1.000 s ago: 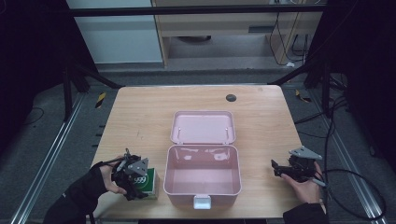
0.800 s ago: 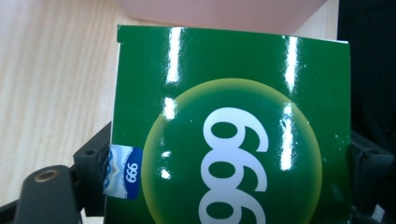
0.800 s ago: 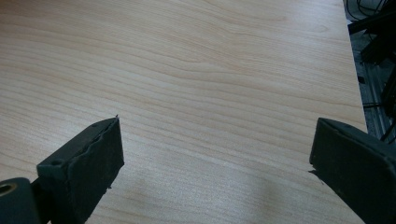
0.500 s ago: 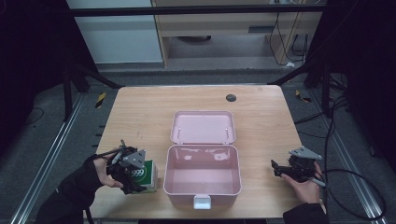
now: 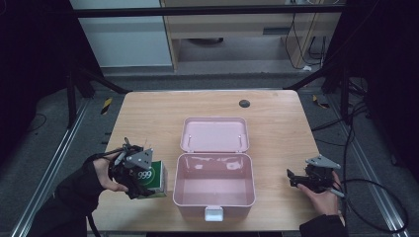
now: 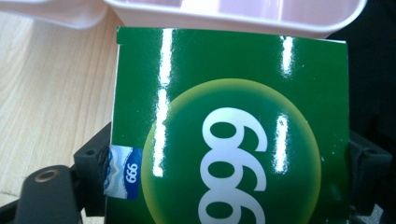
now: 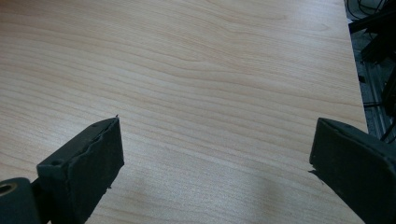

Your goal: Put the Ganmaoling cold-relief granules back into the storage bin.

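The left gripper (image 5: 141,174) holds a green box (image 5: 150,178) with the white number 999 on it. In the high view the box is at about 8 o'clock on the worktop (image 5: 148,123), just beside the left wall of the open pink case (image 5: 213,190), and it seems to be lifted a little above the wood. In the left gripper view the green box (image 6: 231,126) sits between the two black fingers (image 6: 91,175): one finger is at its 9 o'clock side and the other at its 3 o'clock side, and both press on its edges, so the fingers are pinching the box. The glossy printed face looks to the camera, and a small blue label is at its lower left corner. At 12 o'clock from the box, the rim of the pink case (image 6: 233,16) is near.

The right gripper (image 5: 301,178) rests at about 4 o'clock on the worktop, well apart from the case and from the box. In the right gripper view its fingers (image 7: 84,163) are spread wide, with bare wood of the worktop (image 7: 210,93) between them.

The lid of the case lies open toward 12 o'clock. A small dark round spot (image 5: 244,103) is near the far edge of the worktop.
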A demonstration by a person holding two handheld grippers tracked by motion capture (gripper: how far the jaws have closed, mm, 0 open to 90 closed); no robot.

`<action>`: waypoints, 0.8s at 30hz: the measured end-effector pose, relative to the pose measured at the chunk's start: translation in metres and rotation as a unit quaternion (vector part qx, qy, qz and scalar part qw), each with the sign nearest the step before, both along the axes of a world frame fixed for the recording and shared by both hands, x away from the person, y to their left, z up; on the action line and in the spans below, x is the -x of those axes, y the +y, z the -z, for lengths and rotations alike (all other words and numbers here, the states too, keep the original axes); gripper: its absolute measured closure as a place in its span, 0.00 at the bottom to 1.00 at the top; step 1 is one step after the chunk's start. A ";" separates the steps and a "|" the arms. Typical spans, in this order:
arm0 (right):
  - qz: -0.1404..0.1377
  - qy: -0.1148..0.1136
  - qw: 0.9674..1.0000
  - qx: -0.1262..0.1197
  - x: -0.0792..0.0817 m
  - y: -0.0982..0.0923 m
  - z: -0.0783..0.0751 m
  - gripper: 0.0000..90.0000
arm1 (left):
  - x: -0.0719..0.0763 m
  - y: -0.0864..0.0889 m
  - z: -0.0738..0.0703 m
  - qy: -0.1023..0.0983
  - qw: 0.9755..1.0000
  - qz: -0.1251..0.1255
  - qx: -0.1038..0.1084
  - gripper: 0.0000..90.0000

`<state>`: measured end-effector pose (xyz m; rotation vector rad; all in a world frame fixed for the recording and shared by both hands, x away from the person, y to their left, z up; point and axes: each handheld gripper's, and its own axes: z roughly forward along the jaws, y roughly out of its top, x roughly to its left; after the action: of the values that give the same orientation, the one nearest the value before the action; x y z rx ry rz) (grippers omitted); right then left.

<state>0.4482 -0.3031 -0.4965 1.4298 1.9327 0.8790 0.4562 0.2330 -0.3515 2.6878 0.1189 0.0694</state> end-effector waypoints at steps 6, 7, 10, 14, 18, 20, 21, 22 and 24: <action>-0.001 0.000 1.000 0.002 0.000 0.000 0.000 0.04 | 0.001 -0.004 -0.008 0.000 1.000 0.007 -0.005 0.16; -0.001 0.000 1.000 0.002 0.000 0.000 0.000 0.04 | 0.001 -0.005 -0.010 0.001 1.000 0.008 -0.007 0.16; -0.001 0.000 1.000 0.002 0.000 0.000 0.000 0.04 | 0.002 -0.005 -0.012 0.001 1.000 0.008 -0.007 0.16; -0.001 0.001 1.000 0.002 0.000 0.000 0.001 0.03 | 0.002 -0.006 -0.020 0.003 1.000 0.010 -0.004 0.16; -0.001 0.001 1.000 0.000 0.000 0.000 0.000 0.03 | 0.002 -0.009 -0.025 -0.003 1.000 0.017 -0.005 0.16; -0.001 0.001 1.000 0.001 0.000 0.000 0.000 0.04 | 0.002 -0.010 -0.026 -0.002 1.000 0.017 -0.002 0.16; -0.002 0.001 1.000 0.002 0.000 0.000 0.001 0.04 | 0.002 -0.011 -0.027 0.000 1.000 0.019 -0.001 0.16; -0.002 0.001 1.000 0.002 0.000 0.000 0.001 0.04 | 0.002 -0.012 -0.028 0.001 1.000 0.021 -0.002 0.16; -0.002 0.001 1.000 0.002 -0.001 0.000 0.001 0.04 | 0.002 -0.013 -0.029 0.002 1.000 0.020 -0.003 0.16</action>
<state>0.4487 -0.3033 -0.4973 1.4248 1.9384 0.8754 0.4541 0.2203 -0.3227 2.6945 0.0657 0.0521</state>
